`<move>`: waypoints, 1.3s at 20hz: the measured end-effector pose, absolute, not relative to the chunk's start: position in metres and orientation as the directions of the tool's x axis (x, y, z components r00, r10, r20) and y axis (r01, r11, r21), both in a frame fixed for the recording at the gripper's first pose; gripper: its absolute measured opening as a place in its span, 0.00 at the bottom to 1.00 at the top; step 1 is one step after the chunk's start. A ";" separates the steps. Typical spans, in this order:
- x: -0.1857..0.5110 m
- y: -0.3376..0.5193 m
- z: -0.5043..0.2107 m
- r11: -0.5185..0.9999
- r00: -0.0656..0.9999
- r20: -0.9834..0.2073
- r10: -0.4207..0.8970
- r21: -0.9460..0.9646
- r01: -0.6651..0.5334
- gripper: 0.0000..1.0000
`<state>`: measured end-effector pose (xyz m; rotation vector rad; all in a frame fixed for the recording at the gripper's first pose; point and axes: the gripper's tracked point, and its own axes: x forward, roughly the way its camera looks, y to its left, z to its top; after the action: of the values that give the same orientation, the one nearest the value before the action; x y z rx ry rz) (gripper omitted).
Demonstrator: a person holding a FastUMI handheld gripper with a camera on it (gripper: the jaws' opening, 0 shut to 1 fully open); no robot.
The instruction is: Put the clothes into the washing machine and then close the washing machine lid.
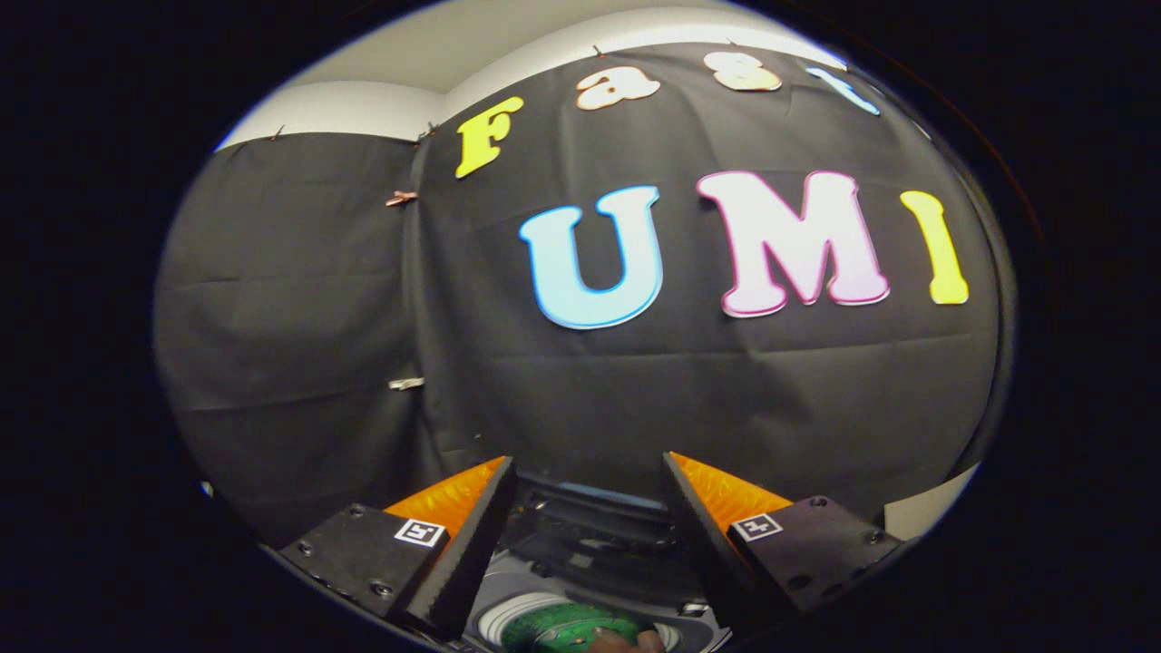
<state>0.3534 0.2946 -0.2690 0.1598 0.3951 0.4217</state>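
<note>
Gripper (590, 472) held level above washing machine (580, 544), fingers spread apart, empty; green clothes (567, 628) in the drum below.

Your gripper (590, 472) points at the booth's cloth wall (635, 390), which stands upright straight ahead and fills the space beyond the fingertips. The jaws stand spread apart, with nothing between them at the tips. Below and between the two fingers you look down onto the washing machine (580, 535), which sits just before the foot of the wall. Its round drum opening (508, 617) lies nearest you, under the gap between the fingers, and the clothes (567, 630) lie inside it. Behind the opening, toward the wall, sits the rear part of the machine's top.
</note>
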 end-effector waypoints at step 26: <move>0.390 0.224 -0.357 0.995 0.789 -0.608 0.090 0.086 -0.047 1.00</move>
<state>0.3905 0.2242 -0.3570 0.0671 0.6577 0.0738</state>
